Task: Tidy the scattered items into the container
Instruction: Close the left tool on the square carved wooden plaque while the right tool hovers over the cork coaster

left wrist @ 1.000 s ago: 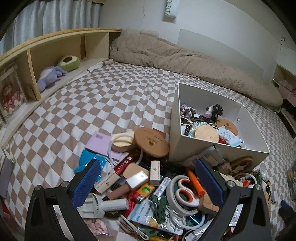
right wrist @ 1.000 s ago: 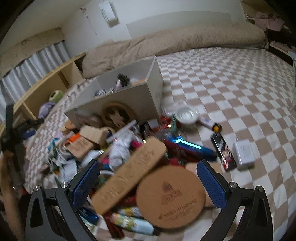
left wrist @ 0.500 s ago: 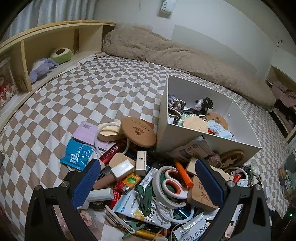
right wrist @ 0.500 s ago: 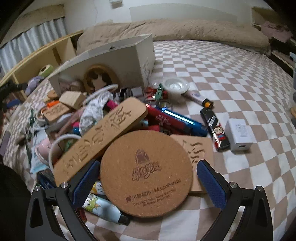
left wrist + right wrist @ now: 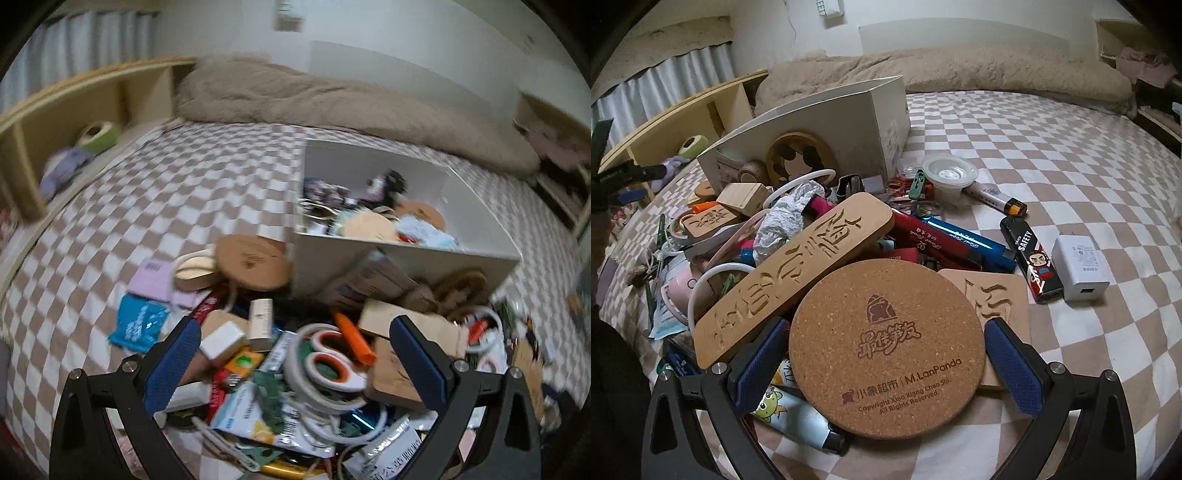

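1. Left-wrist view, far left: a teal plastic packet (image 5: 138, 325) lies flat on the brown-and-white checked bedspread (image 5: 147, 192), with a lilac card (image 5: 149, 277) just above it.
2. Your left gripper (image 5: 295, 363) hangs over the heap with its blue-padded jaws spread wide and nothing between them.
3. Under that gap: a small white rectangular block (image 5: 221, 339), orange-handled scissors (image 5: 325, 365) lying on a white tape ring, and an orange marker (image 5: 352, 339) beside them.
4. Above them, a round cork coaster (image 5: 253, 262) leans against the near left corner of the white open-topped cardboard box (image 5: 332, 262).
5. The box stands upright on the bedspread, touching the far edge of the heap; it already holds cork discs and small toys, blurred here.
6. Right-wrist view, left: a long wooden plaque with carved characters (image 5: 790, 280) lies slanted across the pile.
7. Your right gripper (image 5: 886, 365) has its jaws released, straddling a large round cork mat printed "M.LanPanda" (image 5: 886, 347); the pads stand just beside its rim, contact not discernible.
8. Right of the mat: a square carved wooden tile (image 5: 997, 295) partly under it, then a black lighter marked "SAFETY" (image 5: 1032, 258), then a white USB charger plug (image 5: 1080, 267) on the bedspread.
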The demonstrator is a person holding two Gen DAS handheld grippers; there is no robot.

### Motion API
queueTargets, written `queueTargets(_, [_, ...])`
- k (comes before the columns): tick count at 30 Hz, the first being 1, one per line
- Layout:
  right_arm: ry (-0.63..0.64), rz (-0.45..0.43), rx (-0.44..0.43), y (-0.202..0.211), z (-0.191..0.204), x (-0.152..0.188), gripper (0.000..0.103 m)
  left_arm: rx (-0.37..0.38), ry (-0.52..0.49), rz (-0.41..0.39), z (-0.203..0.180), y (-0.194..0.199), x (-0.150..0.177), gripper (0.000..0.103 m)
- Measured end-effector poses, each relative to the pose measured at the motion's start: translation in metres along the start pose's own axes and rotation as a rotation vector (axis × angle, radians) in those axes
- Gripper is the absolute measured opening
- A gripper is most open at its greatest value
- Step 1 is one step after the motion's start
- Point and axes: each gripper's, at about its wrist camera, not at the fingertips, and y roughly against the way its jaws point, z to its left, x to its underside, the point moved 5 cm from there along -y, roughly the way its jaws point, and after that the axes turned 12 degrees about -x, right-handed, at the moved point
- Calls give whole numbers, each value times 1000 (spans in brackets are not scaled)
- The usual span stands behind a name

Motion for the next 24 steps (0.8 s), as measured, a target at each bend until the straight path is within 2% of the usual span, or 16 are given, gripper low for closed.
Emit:
queueTargets(3, [2,-4,1,-1,1,0,103,6,-85,18,-23,-2,8,103])
queueTargets(9, [12,-37,-1,1,1,2,103,65,-161,54,-55,-7,21,103])
queueTargets(17, [21,-61,-8,2,1,3,103,71,-261,99,-88,-16,36,103])
queueTargets(20, [25,-65,-8,2,2,3,103,63,-298,115,-98,-22,42,103])
queueTargets(24, [27,-60,-3,2,2,4,103,-9,-343,139,-104,-35,50,103])
